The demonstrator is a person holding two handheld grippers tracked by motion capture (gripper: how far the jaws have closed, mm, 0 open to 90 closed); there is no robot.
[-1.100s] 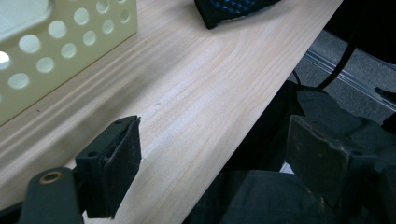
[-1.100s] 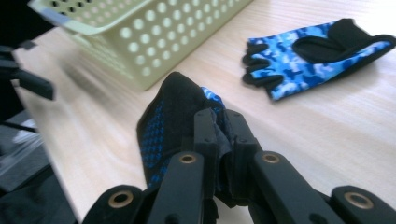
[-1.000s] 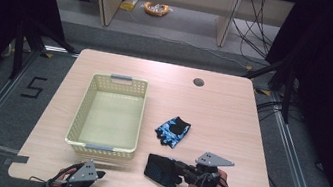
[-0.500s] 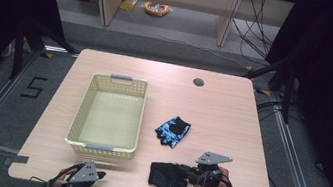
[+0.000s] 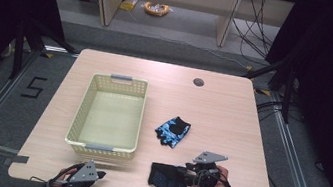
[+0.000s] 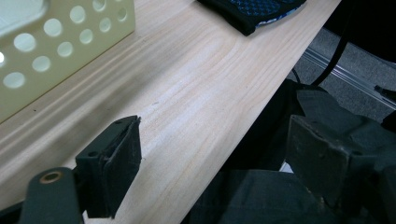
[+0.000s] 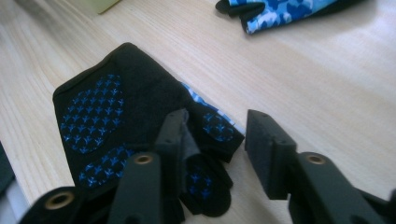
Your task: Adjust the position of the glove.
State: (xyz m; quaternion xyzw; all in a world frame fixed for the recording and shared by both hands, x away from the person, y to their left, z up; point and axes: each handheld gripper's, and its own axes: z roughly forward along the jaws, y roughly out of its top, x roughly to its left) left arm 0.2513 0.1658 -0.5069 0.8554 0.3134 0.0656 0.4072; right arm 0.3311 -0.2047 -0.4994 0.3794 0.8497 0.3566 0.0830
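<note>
A black fingerless glove (image 5: 169, 178) lies palm up on the pale wood-grain tabletop (image 5: 231, 119), at about 6 o'clock near the front edge. Its fabric is soft and matte, with patches of small blue grip marks on the palm and a strip of blue camouflage cloth peeping out along one edge. Its partner, a blue camouflage glove (image 5: 173, 130), lies back up near the centre of the tabletop, well apart from the first. At 9 o'clock stands a cream plastic basket (image 5: 82, 110), rectangular, with walls pierced by rows of round holes and grey handle strips at both short ends.

In the right gripper view the camouflage glove is cut off at the top edge. In the left gripper view the black glove is cropped at the top and one basket corner shows, blurred.

The right gripper (image 5: 186, 174) lies nearly level at 5 o'clock, pointing toward 9 o'clock, with the person's hand wrapped around its body. Its jaws have just been opening and stand apart; the glove's finger stubs lie by one jaw, no pad pressing on them. The left gripper (image 5: 100, 174) rests at 7 o'clock over the front edge, its jaws wide apart with nothing between.
</note>
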